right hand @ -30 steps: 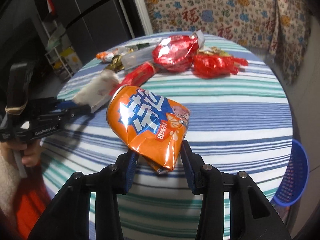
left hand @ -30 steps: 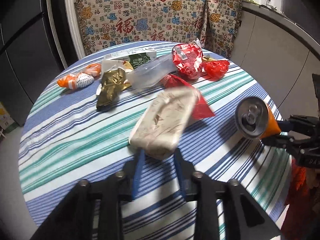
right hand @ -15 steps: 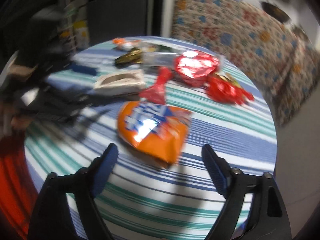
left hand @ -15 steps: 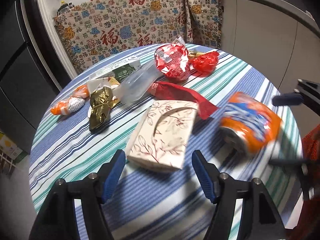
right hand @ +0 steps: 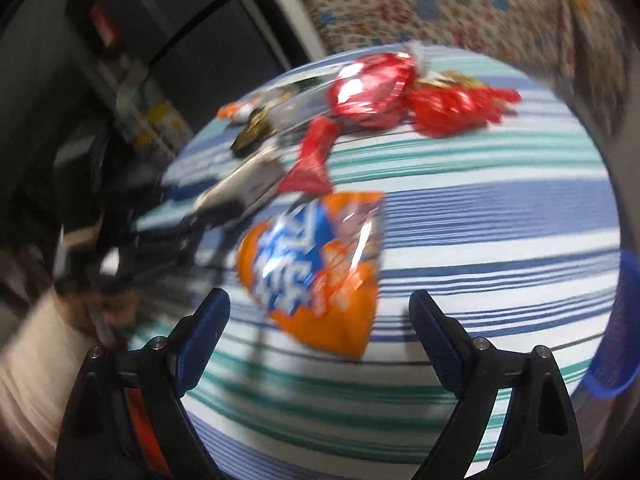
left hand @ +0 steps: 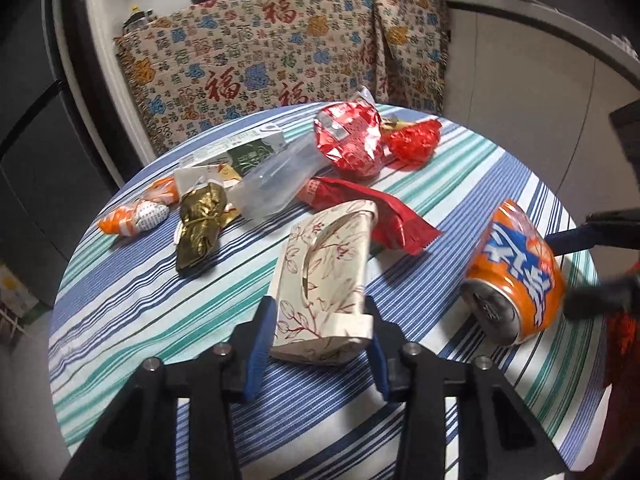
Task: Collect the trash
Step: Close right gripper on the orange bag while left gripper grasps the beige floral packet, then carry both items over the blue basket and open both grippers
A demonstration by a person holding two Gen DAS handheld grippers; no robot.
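Trash: tissue box on bench, now pinched btwn my left tongs (were wide apart 0.5 s ago) | orange can lying loose on bench, right tongs apart, let go | blue basket at bench edge | next: box to basket, prob.

We see the tissue box lying on the table, the crushed can to its right. Behind them, wrappers crowd the far side.
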